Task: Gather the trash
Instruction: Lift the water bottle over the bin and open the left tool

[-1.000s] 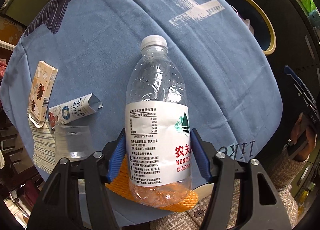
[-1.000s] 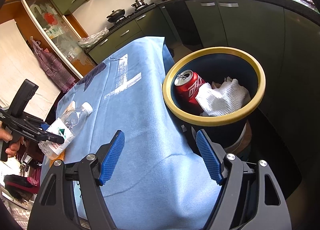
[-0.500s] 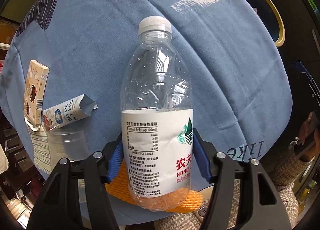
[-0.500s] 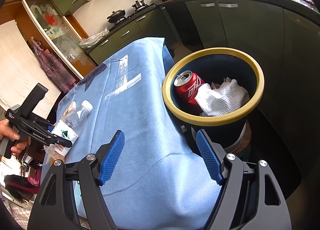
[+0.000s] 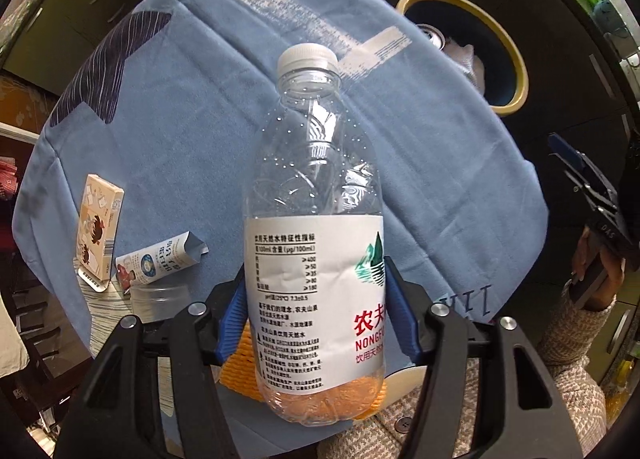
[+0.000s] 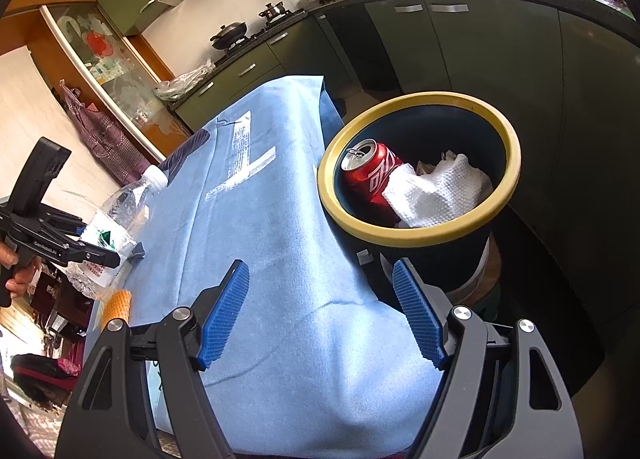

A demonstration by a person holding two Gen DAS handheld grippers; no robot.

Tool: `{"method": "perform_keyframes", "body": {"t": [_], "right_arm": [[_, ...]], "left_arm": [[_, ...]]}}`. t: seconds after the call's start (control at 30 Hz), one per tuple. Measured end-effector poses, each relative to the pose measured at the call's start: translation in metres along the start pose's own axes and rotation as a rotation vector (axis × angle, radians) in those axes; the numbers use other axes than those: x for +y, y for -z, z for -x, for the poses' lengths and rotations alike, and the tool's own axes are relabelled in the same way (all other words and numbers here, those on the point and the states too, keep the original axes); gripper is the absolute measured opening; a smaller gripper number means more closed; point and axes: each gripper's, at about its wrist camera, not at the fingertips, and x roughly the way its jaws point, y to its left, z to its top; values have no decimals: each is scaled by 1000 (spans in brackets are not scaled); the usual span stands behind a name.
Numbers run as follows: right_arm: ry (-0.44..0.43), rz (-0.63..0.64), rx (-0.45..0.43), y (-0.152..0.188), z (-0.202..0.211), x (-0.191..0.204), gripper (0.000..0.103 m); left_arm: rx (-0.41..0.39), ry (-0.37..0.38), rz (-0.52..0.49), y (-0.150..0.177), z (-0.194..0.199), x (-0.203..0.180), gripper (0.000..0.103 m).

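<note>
An empty clear water bottle (image 5: 312, 219) with a white cap and a white label is pinched at its label by my left gripper (image 5: 314, 311), whose blue pads press both sides. In the right wrist view the bottle (image 6: 116, 215) hangs tilted above the table's left edge, held by the left gripper (image 6: 112, 255). The dark bin with a yellow rim (image 6: 420, 237) stands right of the table, with a red can (image 6: 372, 175) and a white paper towel (image 6: 436, 191) inside. My right gripper (image 6: 320, 311) is open over the blue cloth, with nothing between its fingers.
On the blue tablecloth (image 5: 200, 119) at the left lie a small printed box (image 5: 98, 235), a flattened carton (image 5: 160, 261) and a clear plastic cup (image 5: 158, 301). An orange foam net (image 5: 240, 363) lies under the bottle. The bin's rim (image 5: 516, 71) shows at the far right. Kitchen cabinets stand behind.
My left gripper has risen with the bottle, which now hangs clear above the cloth and orange net. The right gripper has kept still.
</note>
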Motion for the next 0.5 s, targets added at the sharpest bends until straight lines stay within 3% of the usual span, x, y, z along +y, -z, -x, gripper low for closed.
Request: {"method": "perform_keyframes", "body": {"t": [0.13, 0.27, 0.5], "right_arm": [[8, -13, -51, -1, 21, -4, 74], [16, -31, -101, 3, 44, -13, 76], [31, -102, -140, 16, 70, -46, 77]], "left_arm": [[-75, 41, -69, -24, 28, -28, 58], [-108, 82, -156, -61, 37, -83, 58], [-42, 133, -216, -147, -17, -170, 59]]}}
